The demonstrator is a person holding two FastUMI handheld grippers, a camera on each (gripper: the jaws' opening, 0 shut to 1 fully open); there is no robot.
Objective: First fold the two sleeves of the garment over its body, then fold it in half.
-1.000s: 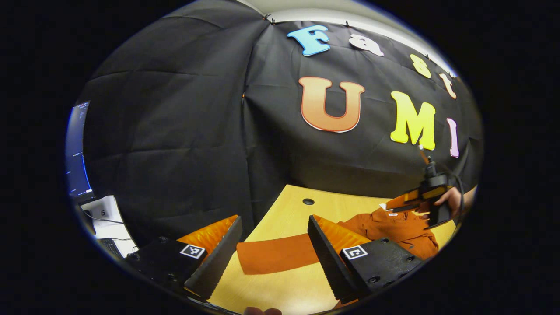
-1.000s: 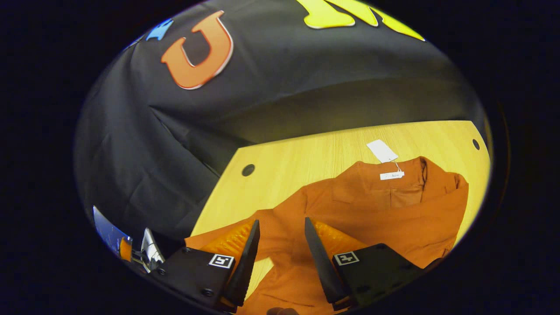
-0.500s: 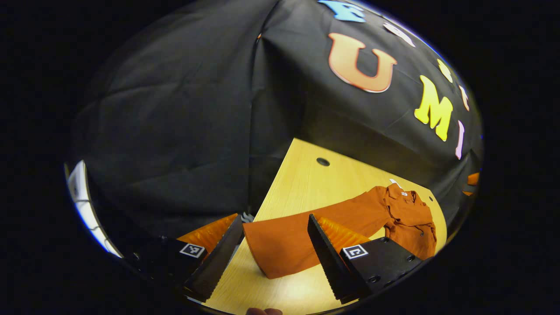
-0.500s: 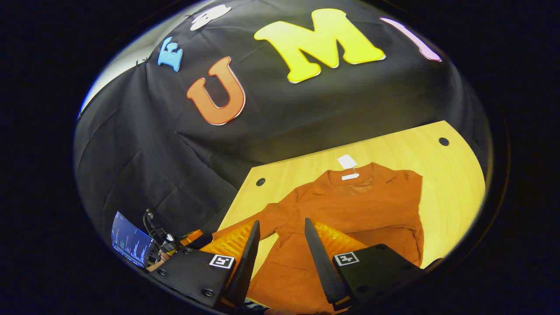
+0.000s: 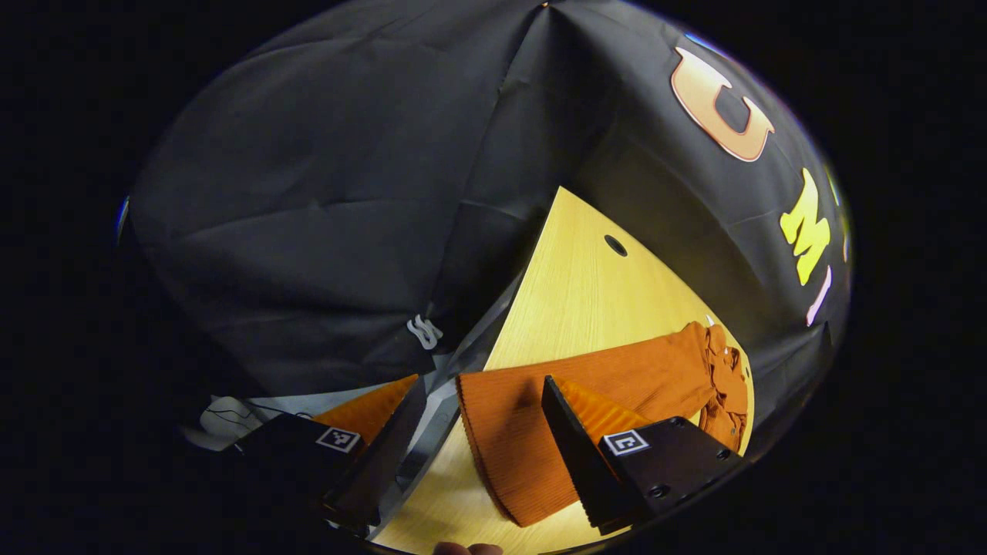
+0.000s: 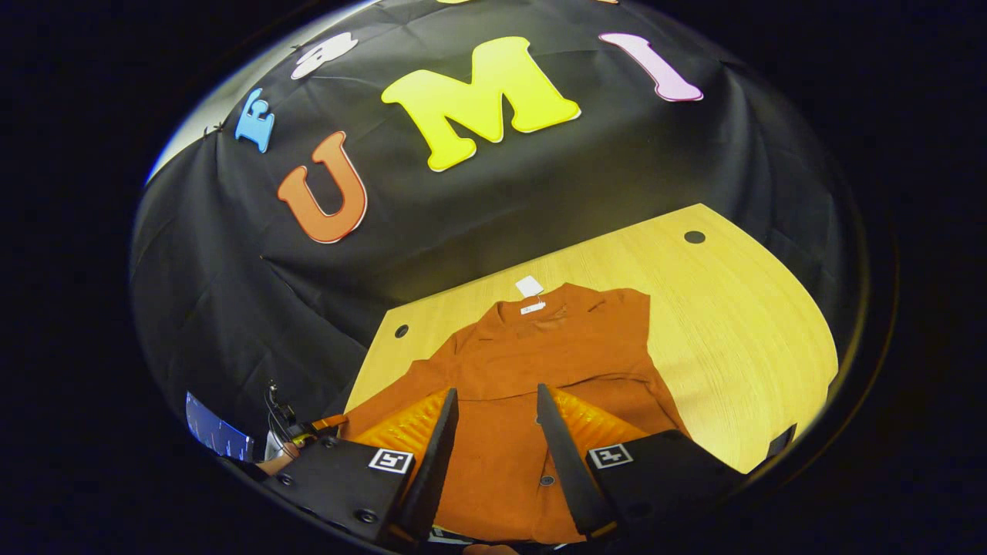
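Both the left gripper (image 5: 470,451) and right gripper (image 6: 493,455) have wedge-shaped ridged fingers on black screwed blocks (each bearing a square marker).

1. Garment (image 6: 555,362): orange cloth with a matt finish. In the left gripper view the sleeve (image 5: 540,408) shows a fine ribbed or woven texture, most visible at its cuff end toward 6 o'clock.
2. Buttons (image 6: 547,479) on the garment front: small, dark, material not discernible.
3. Tag (image 6: 529,286) at the collar, toward 12 o'clock of the garment: white, paper-like, matt.
4. Table (image 6: 732,308): light wood-grain surface, smooth, with a slight sheen under the light.
5. Left gripper (image 5: 470,455): finger faces serrated, housing matt with screw heads.
6. Right gripper (image 6: 493,462): same finish; ribbed, glossy panels behind the fingers.
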